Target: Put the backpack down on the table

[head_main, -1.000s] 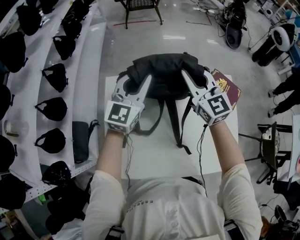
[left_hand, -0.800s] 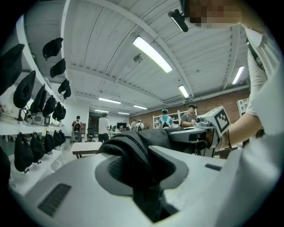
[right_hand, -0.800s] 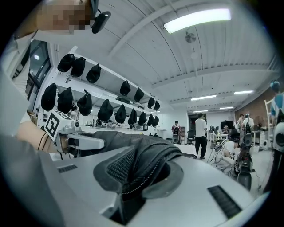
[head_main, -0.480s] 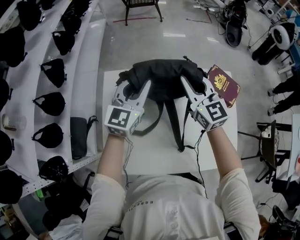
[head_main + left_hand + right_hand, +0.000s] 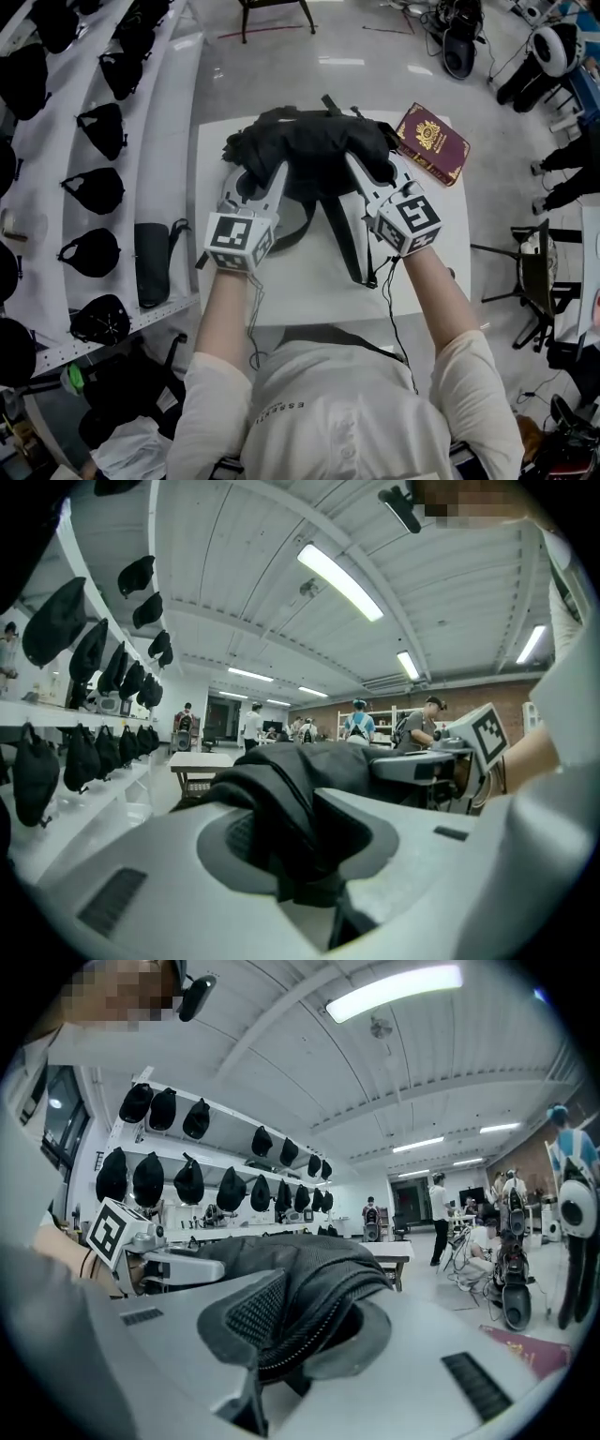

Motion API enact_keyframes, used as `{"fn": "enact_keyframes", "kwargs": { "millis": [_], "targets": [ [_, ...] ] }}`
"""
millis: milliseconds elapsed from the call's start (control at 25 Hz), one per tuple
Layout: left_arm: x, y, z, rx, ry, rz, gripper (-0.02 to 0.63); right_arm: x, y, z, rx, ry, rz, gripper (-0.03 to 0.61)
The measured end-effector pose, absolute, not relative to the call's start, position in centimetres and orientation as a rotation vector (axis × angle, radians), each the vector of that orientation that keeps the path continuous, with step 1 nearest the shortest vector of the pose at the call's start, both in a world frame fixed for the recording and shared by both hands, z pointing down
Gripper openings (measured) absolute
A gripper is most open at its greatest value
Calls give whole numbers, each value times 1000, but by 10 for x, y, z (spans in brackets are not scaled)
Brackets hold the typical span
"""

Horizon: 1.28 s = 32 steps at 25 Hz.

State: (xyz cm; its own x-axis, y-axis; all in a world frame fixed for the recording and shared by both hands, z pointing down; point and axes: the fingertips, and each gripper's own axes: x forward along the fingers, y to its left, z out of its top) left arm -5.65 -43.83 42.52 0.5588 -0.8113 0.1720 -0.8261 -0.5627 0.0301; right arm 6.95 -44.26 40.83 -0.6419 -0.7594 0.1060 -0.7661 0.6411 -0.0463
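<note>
A black backpack hangs bunched over the far part of the white table, its straps trailing toward me. My left gripper is shut on the backpack's left side; black fabric fills the space between its jaws in the left gripper view. My right gripper is shut on the backpack's right side, with padded mesh fabric pinched between its jaws in the right gripper view. Both grippers point away from me, nearly level.
A dark red booklet lies on the table's far right corner. White shelves with several black bags run along the left. A black pouch lies on the shelf edge. A stool stands at the right.
Both grippers have carried the backpack away from me and lower toward the table. The booklet now shows fully, clear of the backpack's right side.
</note>
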Motion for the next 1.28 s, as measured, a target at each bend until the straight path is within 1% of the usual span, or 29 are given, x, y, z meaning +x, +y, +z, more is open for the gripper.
{"fn": "enact_keyframes", "kwargs": {
  "millis": [800, 1280],
  "targets": [
    [-57, -320, 498, 2550, -1416, 163, 121, 74, -329, 477, 1183, -2797, 329, 77],
    [-54, -258, 554, 2392, -1327, 249, 127, 80, -271, 536, 1176, -2724, 575, 94]
  ]
}}
